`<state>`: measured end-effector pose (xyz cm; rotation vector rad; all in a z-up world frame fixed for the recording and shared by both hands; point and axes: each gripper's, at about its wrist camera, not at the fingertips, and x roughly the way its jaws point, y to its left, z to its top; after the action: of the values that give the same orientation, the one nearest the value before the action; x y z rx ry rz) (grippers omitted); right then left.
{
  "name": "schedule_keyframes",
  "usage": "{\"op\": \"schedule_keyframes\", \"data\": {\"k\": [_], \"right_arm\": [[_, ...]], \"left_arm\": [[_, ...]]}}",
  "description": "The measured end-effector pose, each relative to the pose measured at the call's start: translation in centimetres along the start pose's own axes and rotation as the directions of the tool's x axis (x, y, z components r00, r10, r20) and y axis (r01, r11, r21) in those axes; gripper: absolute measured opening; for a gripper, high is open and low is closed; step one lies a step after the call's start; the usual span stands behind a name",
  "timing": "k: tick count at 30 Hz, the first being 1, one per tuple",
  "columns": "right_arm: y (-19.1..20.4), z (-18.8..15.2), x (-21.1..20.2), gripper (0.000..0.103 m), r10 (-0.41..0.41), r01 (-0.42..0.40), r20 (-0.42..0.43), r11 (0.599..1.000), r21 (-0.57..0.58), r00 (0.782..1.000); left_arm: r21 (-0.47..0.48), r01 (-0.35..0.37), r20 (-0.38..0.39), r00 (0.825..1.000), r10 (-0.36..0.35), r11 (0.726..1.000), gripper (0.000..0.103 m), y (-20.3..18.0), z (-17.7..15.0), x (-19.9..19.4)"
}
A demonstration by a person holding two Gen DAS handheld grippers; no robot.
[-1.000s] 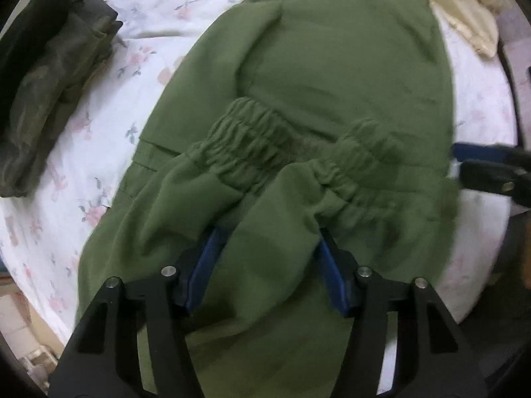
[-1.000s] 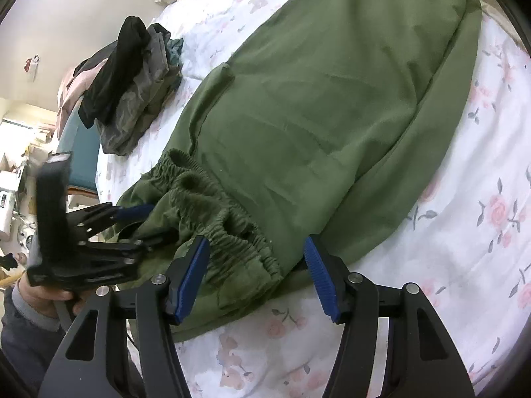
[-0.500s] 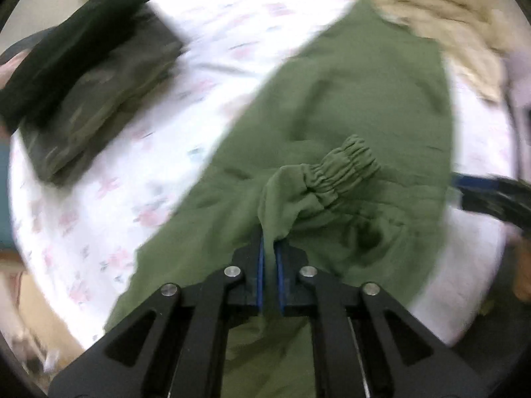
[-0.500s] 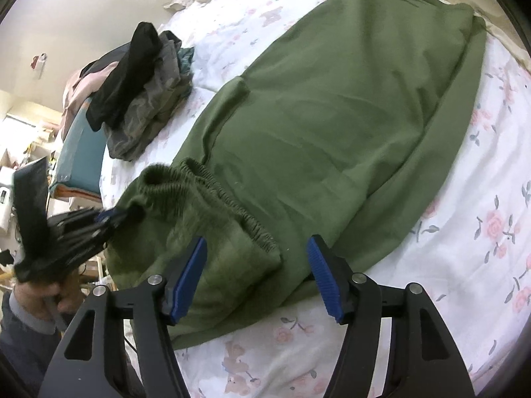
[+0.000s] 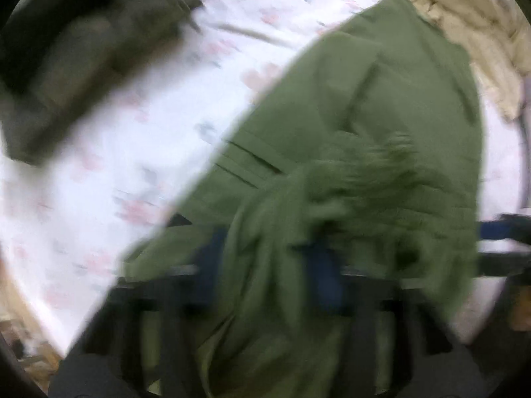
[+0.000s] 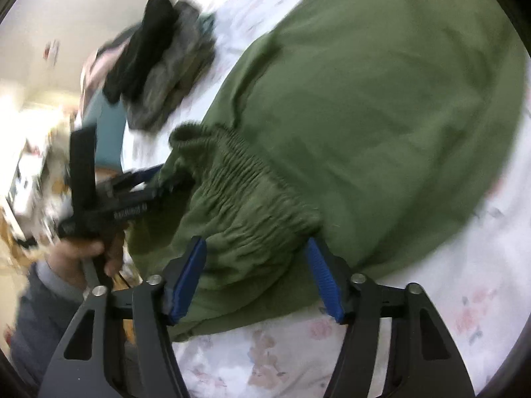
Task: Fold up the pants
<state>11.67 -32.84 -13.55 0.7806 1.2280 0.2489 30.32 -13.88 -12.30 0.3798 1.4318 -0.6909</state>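
Note:
Green pants [image 6: 365, 106] lie on a floral bed sheet [image 6: 431, 298], partly folded, with the elastic waistband [image 6: 252, 192] bunched at the near end. My right gripper [image 6: 255, 278] is open, its blue pads on either side of the waistband. In the blurred left wrist view the pants [image 5: 381, 99] drape between the blue pads of my left gripper [image 5: 268, 265], which stand apart. The left gripper also shows in the right wrist view [image 6: 152, 182], at the pants' left edge.
A pile of dark folded clothes [image 6: 159, 63] lies on the bed beyond the pants; it also shows in the left wrist view [image 5: 76, 53]. A cream blanket [image 5: 464, 20] lies at the far right. The bed edge is near me.
My left gripper was shut on the pants fabric half a second ago and now stands open, with fast motion blur. My right gripper has moved in around the waistband.

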Motion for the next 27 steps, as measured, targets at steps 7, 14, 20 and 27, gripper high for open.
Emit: {"op": "schedule_keyframes", "data": {"k": [7,14,20,27], "right_arm": [[2.4,0.1,0.9,0.009,0.002,0.0,0.035,0.999,-0.05,0.999],[1.1,0.8,1.4,0.011,-0.08,0.082,0.074,0.996,-0.033,0.994],[0.2,-0.2,0.4,0.064,-0.113,0.109,0.078,0.993,0.055,0.99],[2.5,-4.3,0.5,0.064,0.192,-0.185,-0.045,0.974,0.133,0.98]], "left_arm": [[-0.033,0.062,0.131,0.99,-0.057,0.997,0.005,0.9,-1.6,-4.5],[-0.115,-0.029,0.15,0.988,0.046,0.993,0.014,3.1,-0.8,-3.6],[-0.174,-0.066,0.184,0.978,0.098,0.983,0.053,4.4,-2.7,-6.4],[-0.11,-0.086,0.168,0.98,0.104,0.99,0.07,5.7,-9.1,-9.9]]}}
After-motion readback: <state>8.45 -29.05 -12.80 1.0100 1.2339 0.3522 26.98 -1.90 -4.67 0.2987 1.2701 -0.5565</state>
